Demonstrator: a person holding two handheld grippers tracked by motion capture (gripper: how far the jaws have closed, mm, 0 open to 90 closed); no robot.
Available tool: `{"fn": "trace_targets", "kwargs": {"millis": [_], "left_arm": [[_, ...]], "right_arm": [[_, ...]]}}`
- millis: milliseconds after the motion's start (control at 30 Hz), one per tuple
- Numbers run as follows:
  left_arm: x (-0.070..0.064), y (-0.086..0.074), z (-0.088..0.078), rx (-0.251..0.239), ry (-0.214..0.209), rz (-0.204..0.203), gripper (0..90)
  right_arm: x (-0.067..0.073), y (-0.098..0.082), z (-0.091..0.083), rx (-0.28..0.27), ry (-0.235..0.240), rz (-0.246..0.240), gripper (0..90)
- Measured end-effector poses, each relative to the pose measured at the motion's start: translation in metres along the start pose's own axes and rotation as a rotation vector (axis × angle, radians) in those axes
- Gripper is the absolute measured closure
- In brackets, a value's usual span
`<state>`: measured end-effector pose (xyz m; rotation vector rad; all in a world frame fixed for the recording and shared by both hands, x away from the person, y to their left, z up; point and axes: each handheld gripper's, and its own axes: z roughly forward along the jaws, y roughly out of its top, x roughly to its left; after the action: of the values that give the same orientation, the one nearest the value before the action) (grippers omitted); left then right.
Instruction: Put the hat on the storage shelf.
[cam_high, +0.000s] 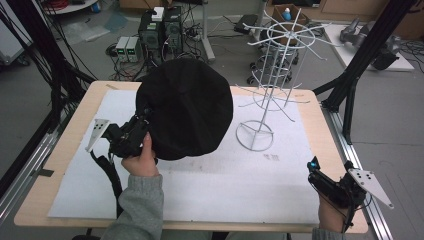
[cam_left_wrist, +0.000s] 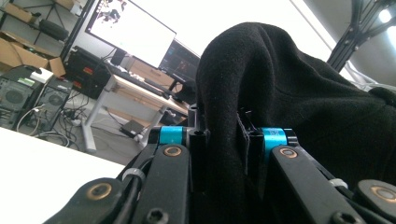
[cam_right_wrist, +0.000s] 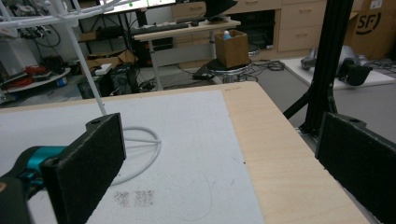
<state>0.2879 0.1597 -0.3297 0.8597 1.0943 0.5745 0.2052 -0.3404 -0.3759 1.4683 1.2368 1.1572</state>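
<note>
A black knit hat (cam_high: 185, 115) hangs in the air over the left half of the table, puffed out and round. My left gripper (cam_high: 142, 132) is shut on its edge; in the left gripper view the black fabric (cam_left_wrist: 261, 93) is pinched between the two jaws and rises above them. A white wire display stand (cam_high: 272, 80) with several thin arms stands at the back right on its ring base (cam_high: 255, 136). My right gripper (cam_high: 314, 167) rests near the table's front right corner, open, with nothing between its pads (cam_right_wrist: 88, 163); the stand's base ring (cam_right_wrist: 140, 154) lies ahead of it.
A white mat (cam_high: 210, 185) covers most of the wooden table (cam_high: 60, 165). Black frame posts (cam_high: 360, 55) rise at the right edge. Computers and cables (cam_high: 160, 30) sit on the floor behind the table.
</note>
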Motion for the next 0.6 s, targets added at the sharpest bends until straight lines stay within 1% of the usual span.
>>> {"fn": "trace_targets", "kwargs": {"millis": [167,200,267,300,433,500,600], "left_arm": [[-0.002,0.003,0.001,-0.005,-0.012,-0.001,78.5],[-0.004,0.003,0.001,-0.004,-0.011,-0.010,78.5],[-0.008,0.006,0.003,-0.007,-0.028,-0.008,78.5],[-0.008,0.006,0.003,-0.007,-0.028,-0.008,78.6],[-0.012,0.011,0.004,-0.015,-0.035,-0.013,78.5],[-0.016,0.016,0.004,-0.027,-0.050,-0.009,78.5],[-0.019,0.020,0.004,-0.032,-0.056,-0.010,78.5]], "right_arm": [[0.001,0.000,0.000,0.002,0.000,-0.003,0.7],[0.001,0.000,0.000,0.000,0.001,-0.002,0.7],[0.001,0.000,0.001,0.004,0.001,-0.004,0.7],[0.001,0.000,0.001,0.004,0.000,-0.003,0.7],[0.001,0.000,0.001,0.002,0.003,-0.003,0.7],[0.001,0.000,0.001,0.005,0.004,-0.001,0.7],[0.002,0.000,0.001,0.006,0.007,0.001,0.7]]}}
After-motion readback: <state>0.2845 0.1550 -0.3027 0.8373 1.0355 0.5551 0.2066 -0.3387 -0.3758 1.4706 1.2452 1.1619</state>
